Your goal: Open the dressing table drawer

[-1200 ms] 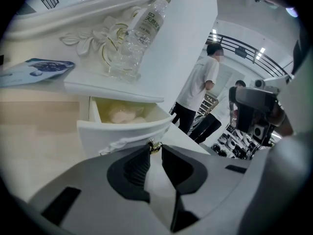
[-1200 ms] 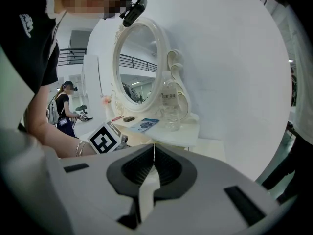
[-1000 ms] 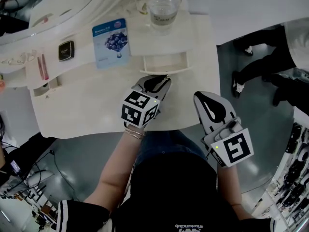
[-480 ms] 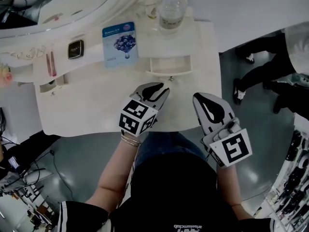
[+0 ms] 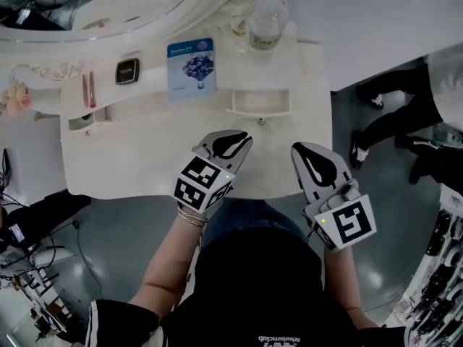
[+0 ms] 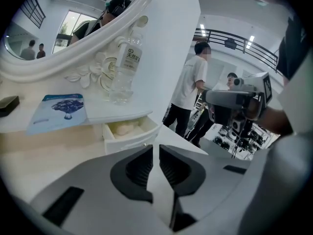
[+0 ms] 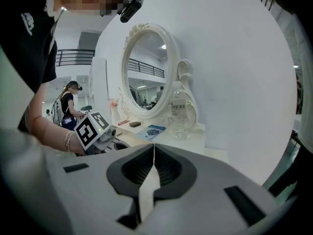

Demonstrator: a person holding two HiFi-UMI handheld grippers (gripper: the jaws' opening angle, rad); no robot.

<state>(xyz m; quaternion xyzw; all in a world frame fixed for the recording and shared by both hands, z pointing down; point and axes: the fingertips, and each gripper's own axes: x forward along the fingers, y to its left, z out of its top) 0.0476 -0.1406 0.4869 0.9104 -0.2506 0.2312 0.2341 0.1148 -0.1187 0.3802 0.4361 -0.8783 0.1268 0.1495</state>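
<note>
Left tongs (image 5: 242, 137): jaws have just been closing, now a narrow gap, nothing between them. They hang over the front part of the cream dressing-table surface (image 5: 130, 157), tips aimed at the drawer, near its knob but not touching it.

Right tongs (image 5: 300, 150): jaws together at the tips, empty. They sit just right of the left pair, over the surface's front right edge.

Small white drawer (image 5: 258, 101) sits under the raised rear shelf, right of centre. It is pulled out, with its inside showing; in the left gripper view something pale lies in it, too unclear to name. Small metal knob (image 5: 261, 121) is on its front face.

Raised shelf behind: blue flat sachet with a dark berry print (image 5: 192, 67) lies left of the drawer, and a black square compact (image 5: 127, 71) further left. Clear plastic water bottle (image 5: 265, 24) stands upright behind the drawer, beside the oval mirror in a white ornate frame (image 7: 146, 67).
</note>
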